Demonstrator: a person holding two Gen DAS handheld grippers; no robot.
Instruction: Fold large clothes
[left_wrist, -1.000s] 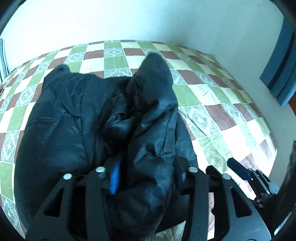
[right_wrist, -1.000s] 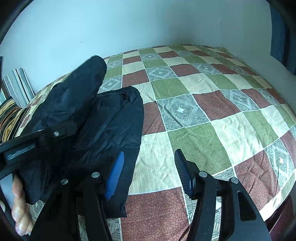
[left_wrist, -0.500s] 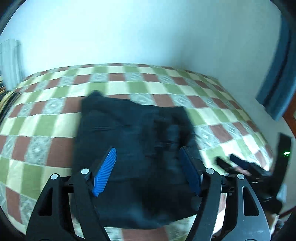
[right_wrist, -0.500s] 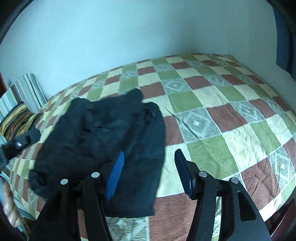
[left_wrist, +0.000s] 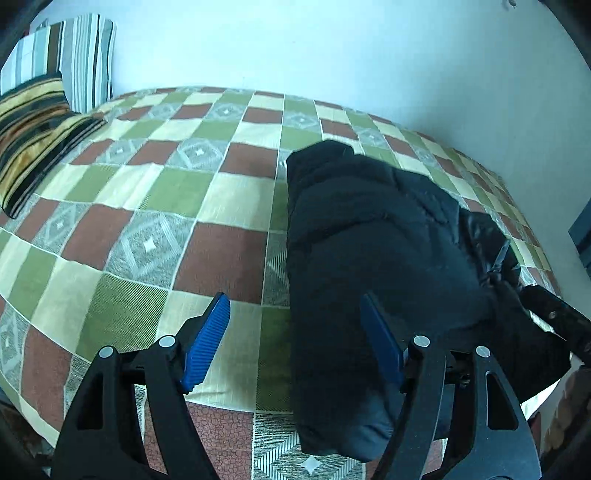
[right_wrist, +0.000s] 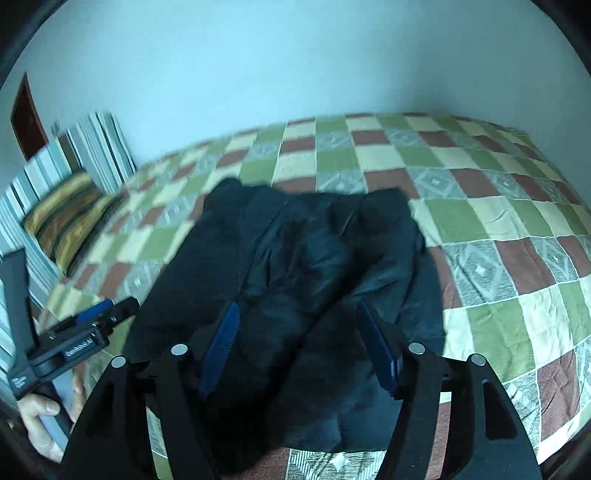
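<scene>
Left claw (left_wrist: 295, 345): wide apart, blue pads (left_wrist: 207, 345) holding nothing; its right finger overlaps the near edge of the jacket, the left one hangs over bare bedspread. In the right wrist view it shows again at the lower left (right_wrist: 94, 315), blurred, with the person's hand (right_wrist: 40, 424) gripping its handle.
Right claw (right_wrist: 299, 345): spread wide, nothing between the pads; both fingers hang over the near part of the jacket, and whether they touch the cloth is hard to tell. Only a dark piece of it enters the left wrist view at the right edge (left_wrist: 554, 317).
Black jacket (right_wrist: 295, 280): lies bunched on the bedspread near the bed's front edge. Its near hem is hidden behind the claw bodies; folds and sleeves merge into one dark mass and cannot be sorted out.
Checked bedspread (left_wrist: 155, 229): green, cream and rust squares, covering the bed up to the wall.
Striped pillows (left_wrist: 40, 110): at the far left end, cut off by the lens rim; blurred in the right wrist view.
Wall (left_wrist: 332, 48): pale and plain behind the bed.
</scene>
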